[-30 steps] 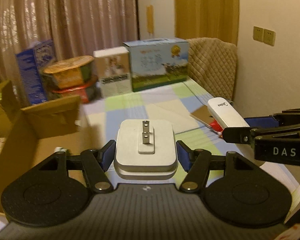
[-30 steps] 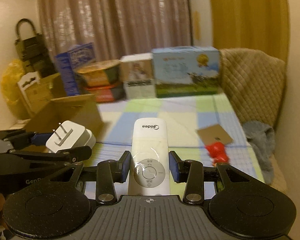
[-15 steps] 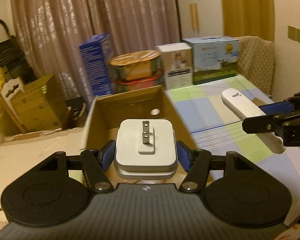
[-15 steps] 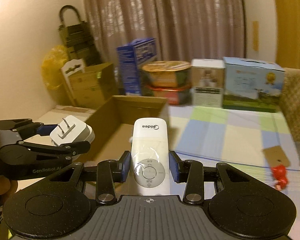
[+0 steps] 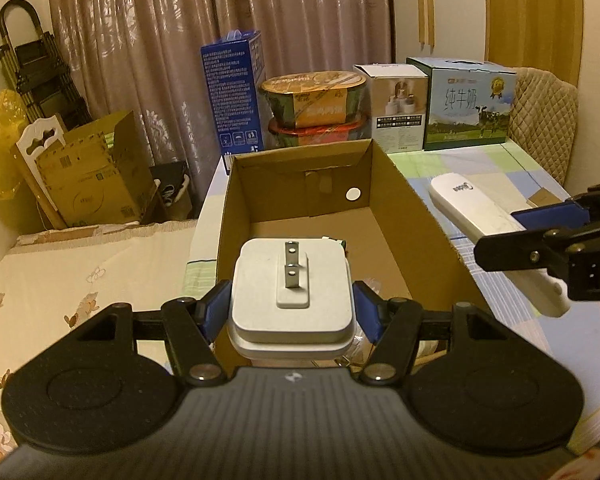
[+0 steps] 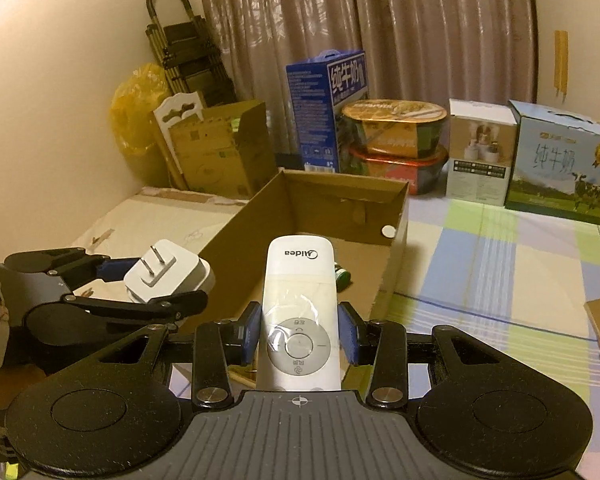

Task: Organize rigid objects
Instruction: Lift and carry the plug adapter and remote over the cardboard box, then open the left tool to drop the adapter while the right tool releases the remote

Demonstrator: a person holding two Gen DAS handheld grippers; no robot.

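Both tongs loaded: my left gripper (image 5: 291, 312) clamps the white plug adapter (image 5: 290, 292), right gripper (image 6: 299, 338) clamps the Midea remote (image 6: 299, 312), over the open cardboard box (image 5: 396, 184).

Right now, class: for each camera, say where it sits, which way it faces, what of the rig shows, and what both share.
Left wrist: on the left gripper, facing the cardboard box; its fingers grip a white plug.
Right wrist: on the right gripper, facing the same box from its right; its fingers grip a white remote.
Shared: box, plug, remote, each other's gripper.
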